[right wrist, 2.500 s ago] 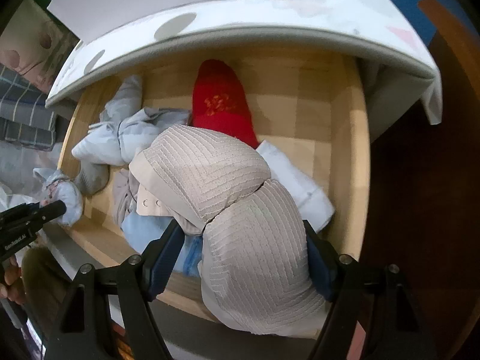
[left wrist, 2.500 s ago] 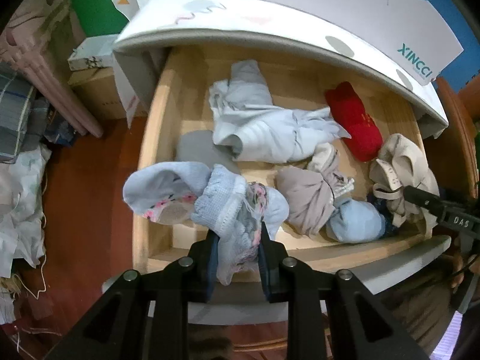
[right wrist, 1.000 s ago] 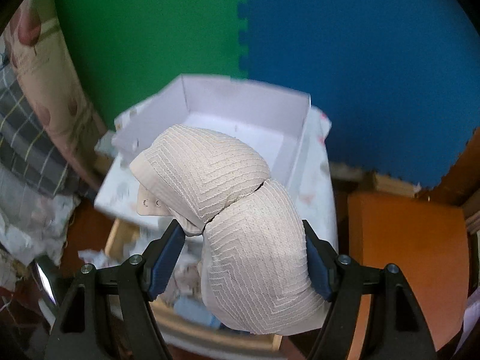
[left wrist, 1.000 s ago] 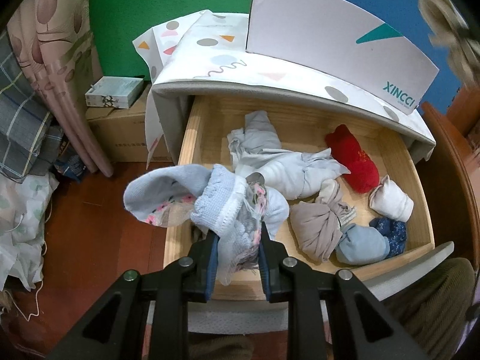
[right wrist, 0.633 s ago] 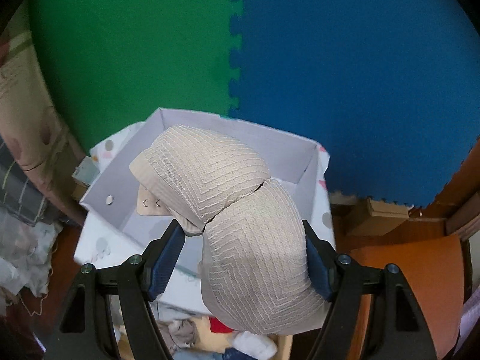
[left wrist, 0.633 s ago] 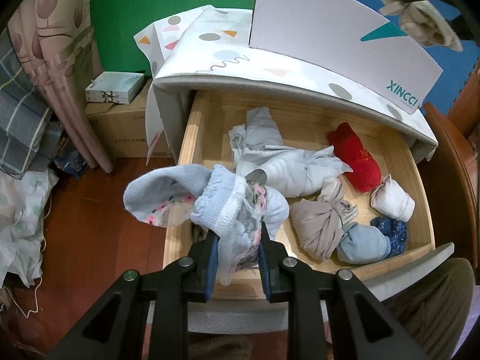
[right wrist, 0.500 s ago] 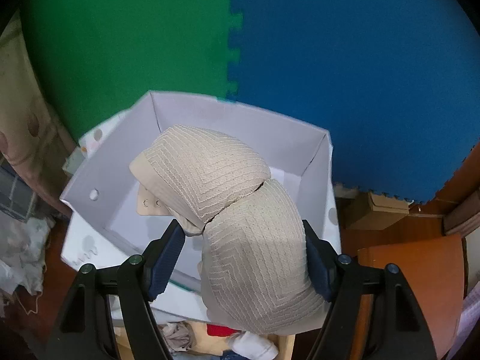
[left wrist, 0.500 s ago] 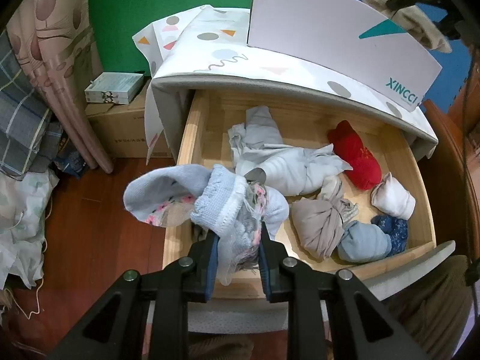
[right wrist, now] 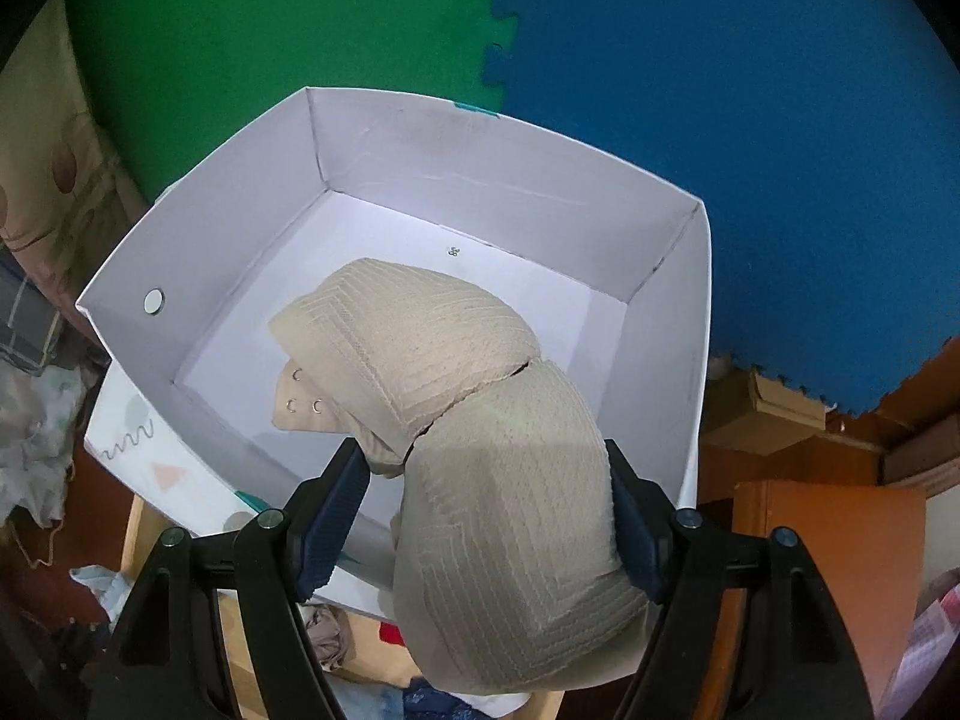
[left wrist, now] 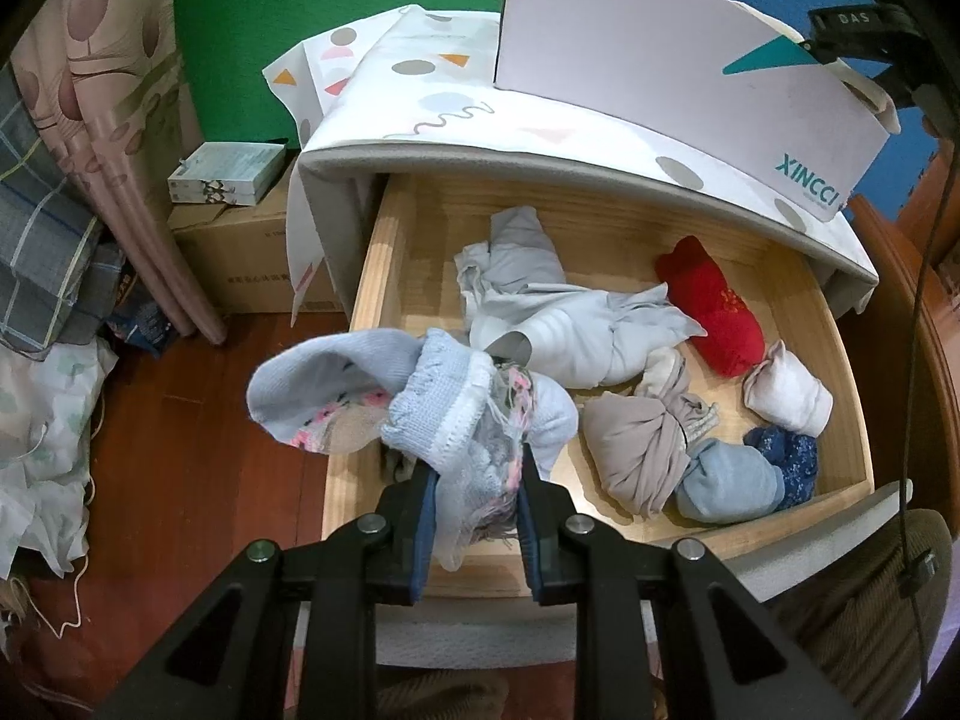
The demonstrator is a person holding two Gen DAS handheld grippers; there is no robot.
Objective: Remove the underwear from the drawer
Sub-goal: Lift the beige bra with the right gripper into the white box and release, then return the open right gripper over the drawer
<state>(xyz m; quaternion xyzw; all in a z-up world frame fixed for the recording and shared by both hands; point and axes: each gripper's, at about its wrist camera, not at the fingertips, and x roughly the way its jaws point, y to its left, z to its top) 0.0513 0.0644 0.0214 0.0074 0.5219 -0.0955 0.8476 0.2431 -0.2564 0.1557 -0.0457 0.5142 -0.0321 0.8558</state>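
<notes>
Open wooden drawer [left wrist: 384, 276] below; left jaws grip pale-blue underwear [left wrist: 456, 420], right jaws clamp beige bra [right wrist: 480, 438] over white box [right wrist: 654, 228].

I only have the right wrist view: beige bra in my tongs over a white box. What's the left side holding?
Observer: The left tongs are shut on a light blue floral pair of underwear, held above the front left of the open drawer.
Operator: Anything left in the drawer?
Observer: Yes: a pale grey bundle, a red piece, a small white roll, a taupe bundle and a blue roll.
Operator: Where does the box sit?
Observer: The white box stands on the patterned cloth covering the cabinet top, directly above the drawer. The right tongs hold the beige bra over it.
</notes>
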